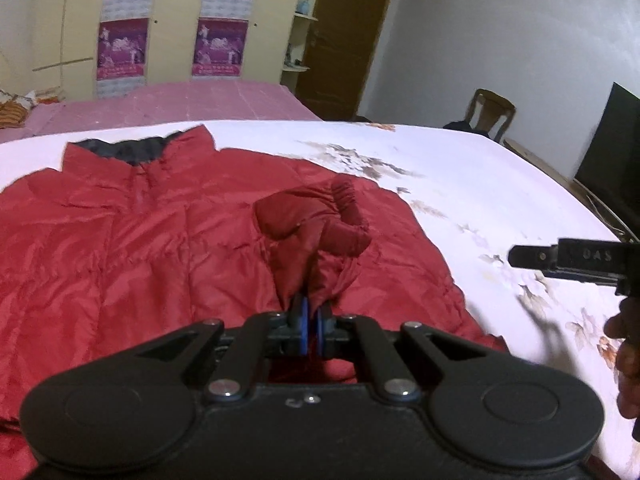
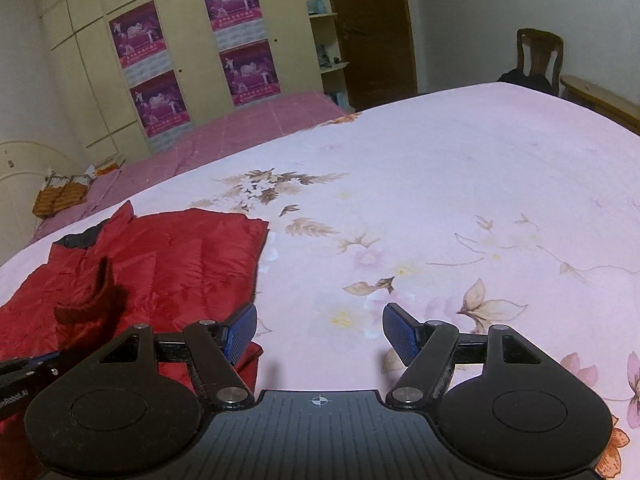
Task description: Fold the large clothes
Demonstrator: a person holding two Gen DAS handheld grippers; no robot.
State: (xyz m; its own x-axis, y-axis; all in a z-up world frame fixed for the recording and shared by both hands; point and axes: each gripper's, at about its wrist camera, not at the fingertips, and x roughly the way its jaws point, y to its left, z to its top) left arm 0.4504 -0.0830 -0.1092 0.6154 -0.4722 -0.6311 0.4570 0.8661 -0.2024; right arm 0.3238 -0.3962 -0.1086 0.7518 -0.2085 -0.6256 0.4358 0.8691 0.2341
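A red padded jacket (image 1: 132, 248) lies spread on the flowered bed sheet (image 1: 460, 184), its dark-lined collar (image 1: 132, 150) at the far side. My left gripper (image 1: 311, 322) is shut on the jacket's sleeve (image 1: 316, 220), whose gathered cuff bunches up just beyond the blue pads and rests over the jacket body. In the right wrist view the jacket (image 2: 168, 264) is at the left, with the lifted cuff (image 2: 94, 296) standing up. My right gripper (image 2: 320, 334) hangs open over bare sheet beside the jacket's right edge, nothing between its fingers. It also shows at the right of the left wrist view (image 1: 520, 258).
A pink bed (image 1: 180, 102) adjoins the far side, with cream wardrobes (image 1: 168, 20) bearing purple posters behind it. A brown door (image 1: 344, 40), a wooden chair (image 1: 490, 114) and a dark screen (image 1: 612, 152) stand at the right. A hand (image 1: 624, 360) shows at the right edge.
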